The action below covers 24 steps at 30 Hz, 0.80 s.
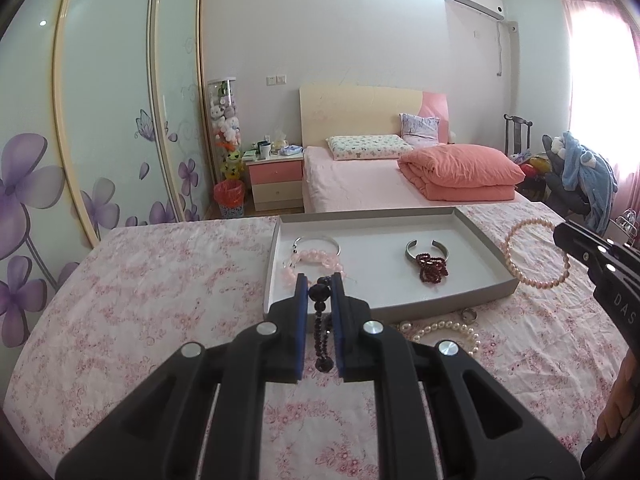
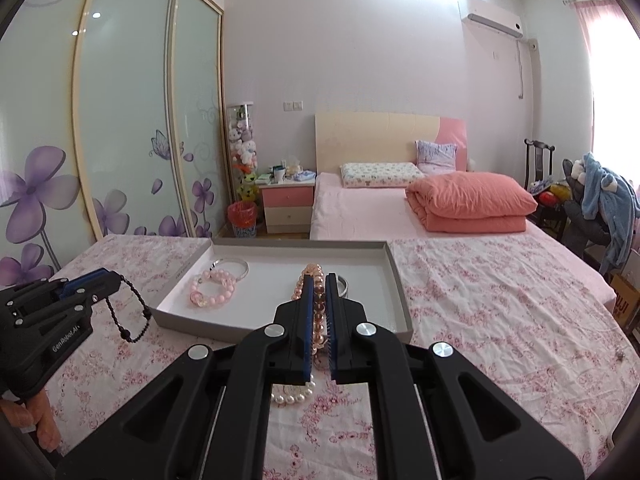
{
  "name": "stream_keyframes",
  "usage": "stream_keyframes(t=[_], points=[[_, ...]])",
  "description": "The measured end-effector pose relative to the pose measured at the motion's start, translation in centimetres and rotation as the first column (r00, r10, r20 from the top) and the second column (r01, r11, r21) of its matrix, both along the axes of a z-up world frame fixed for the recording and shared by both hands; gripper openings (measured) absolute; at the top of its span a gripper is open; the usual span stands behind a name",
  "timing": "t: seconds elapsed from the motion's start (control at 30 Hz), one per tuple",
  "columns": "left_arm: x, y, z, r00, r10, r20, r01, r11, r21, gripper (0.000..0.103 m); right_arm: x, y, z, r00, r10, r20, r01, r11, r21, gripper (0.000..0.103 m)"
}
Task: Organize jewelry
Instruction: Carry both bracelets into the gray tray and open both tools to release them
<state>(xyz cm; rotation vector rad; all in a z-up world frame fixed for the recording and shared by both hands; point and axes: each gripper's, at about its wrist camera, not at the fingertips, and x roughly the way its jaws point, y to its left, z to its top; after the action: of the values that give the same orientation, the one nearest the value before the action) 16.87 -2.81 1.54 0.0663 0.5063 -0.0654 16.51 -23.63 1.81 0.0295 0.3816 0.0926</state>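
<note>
My left gripper (image 1: 319, 282) is shut on a black bead bracelet (image 1: 320, 320) that hangs down between its pads, just in front of the grey tray (image 1: 486, 240); it also shows in the right wrist view (image 2: 130, 312). My right gripper (image 2: 319, 280) is shut on a peach pearl bracelet (image 2: 318, 312), held above the tray's near wall (image 2: 280, 330); its loop shows in the left wrist view (image 1: 536, 254). In the tray lie a pink bead bracelet (image 1: 316, 260), a silver bangle (image 1: 320, 240), a metal cuff (image 1: 426, 250) and dark red beads (image 1: 432, 268).
A white pearl strand (image 1: 444, 330) and a small ring (image 1: 468, 315) lie on the floral cloth (image 1: 160, 280) in front of the tray. Beyond are a bed (image 1: 360, 184), a nightstand (image 1: 276, 180), a wardrobe at left and a chair with clothes at right.
</note>
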Motion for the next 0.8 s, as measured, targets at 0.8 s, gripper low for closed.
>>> stream_keyframes(t=[0.8], points=[[6.1, -1.1, 0.8, 1.000, -0.011, 0.027, 0.010, 1.000, 0.023, 0.012, 5.1, 0.5, 1.6, 0.998, -0.017, 0.053, 0.018, 1.000, -0.013, 0.007]])
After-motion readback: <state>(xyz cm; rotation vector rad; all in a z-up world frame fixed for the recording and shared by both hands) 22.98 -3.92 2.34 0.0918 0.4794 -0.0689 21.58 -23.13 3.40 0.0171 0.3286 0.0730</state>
